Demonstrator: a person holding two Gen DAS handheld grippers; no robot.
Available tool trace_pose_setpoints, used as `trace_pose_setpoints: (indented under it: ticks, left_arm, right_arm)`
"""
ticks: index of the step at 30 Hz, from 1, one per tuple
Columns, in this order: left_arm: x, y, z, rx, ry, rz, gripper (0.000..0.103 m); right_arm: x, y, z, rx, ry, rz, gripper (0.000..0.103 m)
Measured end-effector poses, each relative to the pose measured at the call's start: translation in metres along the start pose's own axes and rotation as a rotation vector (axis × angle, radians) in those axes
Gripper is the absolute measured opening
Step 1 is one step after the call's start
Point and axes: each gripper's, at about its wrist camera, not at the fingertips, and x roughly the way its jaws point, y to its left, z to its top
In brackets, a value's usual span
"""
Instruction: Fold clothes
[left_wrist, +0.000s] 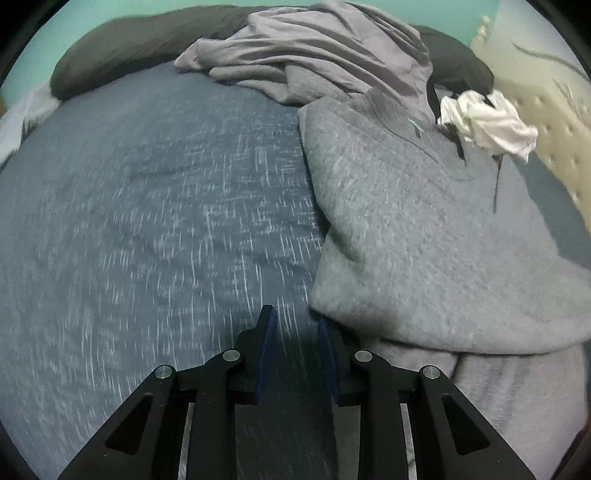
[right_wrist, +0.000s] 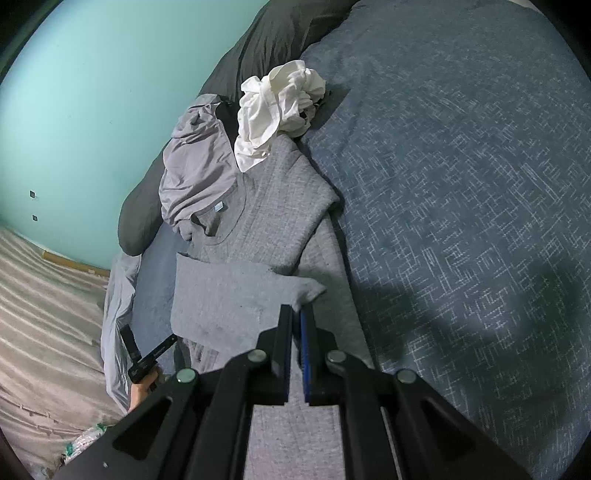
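Blue-covered bed (right_wrist: 461, 184) carrying soft, light, limp grey knit sweater (right_wrist: 266, 221) ahead of right tongs (right_wrist: 296, 314), pressed together on folded-over sleeve edge; left tongs (left_wrist: 295, 321) part-spread, empty, beside hem: grip doubled edges, not mid-fabric.

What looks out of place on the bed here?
A white garment lies crumpled in a ball at the grey sweater's collar end, unfolded. A lilac garment is heaped beside it. Nothing looks damaged.
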Motion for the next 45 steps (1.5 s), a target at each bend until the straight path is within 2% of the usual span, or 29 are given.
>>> trace_pose_setpoints:
  ticks: [3, 8, 12, 17, 20, 24, 28, 33, 35, 36, 45]
  left_arm:
    - [0.002, 0.003, 0.004, -0.014, -0.019, -0.012, 0.026]
    - [-0.003, 0.006, 0.014, -0.061, -0.072, -0.076, 0.025]
    - [-0.008, 0.001, 0.015, -0.028, -0.107, -0.128, 0.024]
    - [-0.009, -0.014, 0.004, 0.073, -0.080, -0.143, 0.024]
    - [-0.015, -0.014, 0.000, 0.075, -0.088, -0.197, 0.026]
    - [-0.016, -0.010, 0.004, 0.050, -0.098, -0.210, 0.027]
    - [-0.012, -0.007, 0.010, 0.034, -0.104, -0.165, 0.034]
    - [0.003, -0.008, 0.011, 0.046, -0.078, -0.140, 0.034]
    - [0.004, -0.009, 0.010, 0.064, -0.075, -0.129, 0.020]
    - [0.003, -0.009, 0.009, 0.072, -0.077, -0.119, 0.008]
    - [-0.025, 0.013, 0.015, 0.045, -0.117, -0.049, 0.006]
  right_arm:
    - [0.000, -0.004, 0.001, 0.006, -0.002, 0.002, 0.004]
    - [0.002, -0.006, 0.002, 0.011, 0.000, 0.005, 0.004]
    - [0.004, -0.005, 0.002, 0.010, 0.001, 0.009, 0.004]
    - [0.006, -0.006, 0.001, 0.015, 0.005, 0.010, 0.004]
    - [0.007, -0.006, 0.000, 0.015, 0.008, 0.010, 0.004]
    - [0.008, -0.006, 0.000, 0.017, 0.009, 0.011, 0.004]
    - [0.010, -0.003, -0.001, 0.009, 0.012, 0.013, 0.004]
    - [0.011, -0.001, -0.002, 0.004, 0.018, 0.015, 0.004]
    - [0.012, -0.001, -0.003, 0.005, 0.020, 0.015, 0.004]
    - [0.012, -0.001, -0.003, 0.004, 0.021, 0.013, 0.004]
    - [0.001, 0.012, -0.010, -0.029, 0.027, 0.007, 0.004]
